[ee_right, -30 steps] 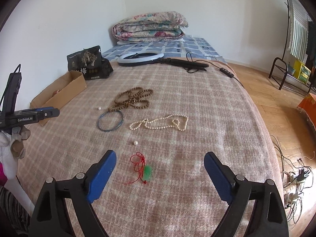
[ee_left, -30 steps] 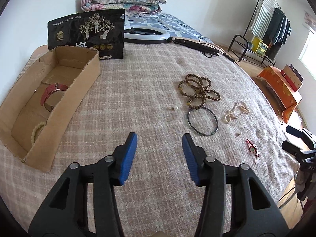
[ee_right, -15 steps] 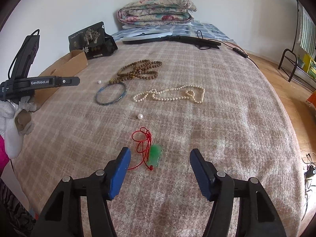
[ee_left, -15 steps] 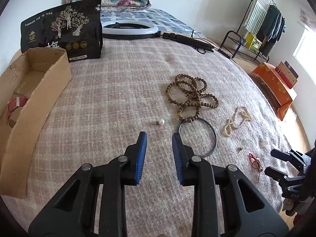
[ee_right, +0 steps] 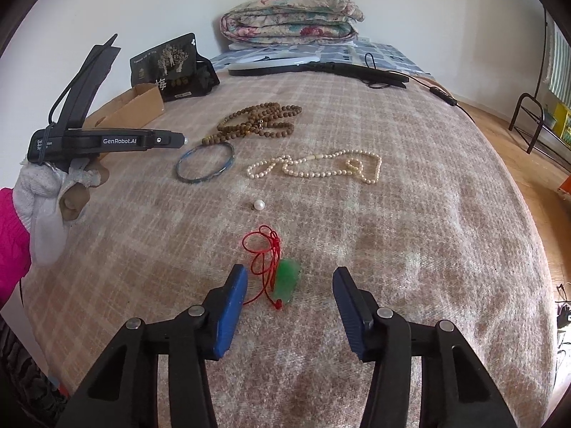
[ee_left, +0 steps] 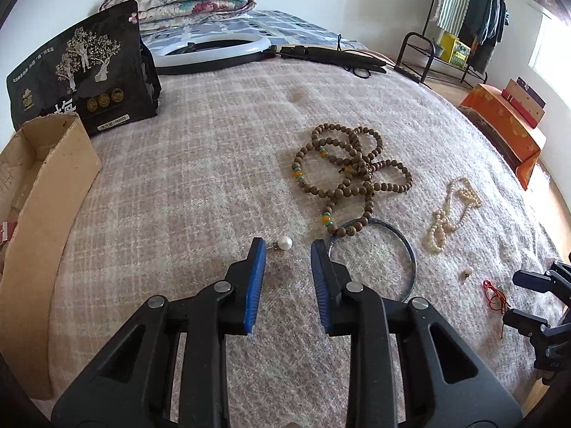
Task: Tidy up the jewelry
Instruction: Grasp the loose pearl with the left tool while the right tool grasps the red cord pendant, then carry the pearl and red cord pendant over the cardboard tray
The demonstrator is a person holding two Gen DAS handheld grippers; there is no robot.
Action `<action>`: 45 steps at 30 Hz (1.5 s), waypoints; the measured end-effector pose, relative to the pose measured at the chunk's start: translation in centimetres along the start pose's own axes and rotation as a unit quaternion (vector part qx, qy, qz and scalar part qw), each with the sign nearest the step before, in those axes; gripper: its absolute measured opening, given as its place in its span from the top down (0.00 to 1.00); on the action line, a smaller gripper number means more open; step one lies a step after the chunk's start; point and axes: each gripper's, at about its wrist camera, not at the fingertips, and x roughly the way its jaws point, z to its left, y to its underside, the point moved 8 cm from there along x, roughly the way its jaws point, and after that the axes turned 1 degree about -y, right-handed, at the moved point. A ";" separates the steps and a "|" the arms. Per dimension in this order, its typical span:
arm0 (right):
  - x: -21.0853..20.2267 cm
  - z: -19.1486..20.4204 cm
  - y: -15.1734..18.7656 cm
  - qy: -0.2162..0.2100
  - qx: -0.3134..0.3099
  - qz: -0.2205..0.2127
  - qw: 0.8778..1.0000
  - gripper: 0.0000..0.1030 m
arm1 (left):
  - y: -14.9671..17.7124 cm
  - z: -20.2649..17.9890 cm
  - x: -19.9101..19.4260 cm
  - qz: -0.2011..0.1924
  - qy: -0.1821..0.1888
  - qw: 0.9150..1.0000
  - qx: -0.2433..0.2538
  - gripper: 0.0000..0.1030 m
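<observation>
On the woolly plaid bed (ee_left: 200,185), the left gripper (ee_left: 288,244) hangs with fingers spread around a round pearl stud (ee_left: 284,243). The right gripper (ee_right: 289,278), fingers parted, frames a glossy green pendant (ee_right: 286,280) on tangled red cord. The cardboard box (ee_left: 39,192) at the bed's left edge is cut off.

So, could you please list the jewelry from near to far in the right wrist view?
Green jade pendant on red cord → loose white pearl → long white pearl necklace → brown wooden bead strand.
</observation>
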 end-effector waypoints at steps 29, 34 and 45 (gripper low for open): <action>1.4 0.8 0.3 -0.016 -0.007 0.019 1.000 0.85 | -0.5 0.6 1.5 -0.001 -0.002 1.000 -0.010 0.91; 0.9 0.7 0.2 -0.012 -0.001 0.013 1.000 0.85 | -0.7 0.9 0.7 -0.005 -0.004 1.000 -0.014 0.91; -1.5 0.8 -0.6 -0.010 0.004 -0.005 1.000 0.85 | -1.0 1.2 -2.2 -0.022 -0.002 1.000 -0.020 0.92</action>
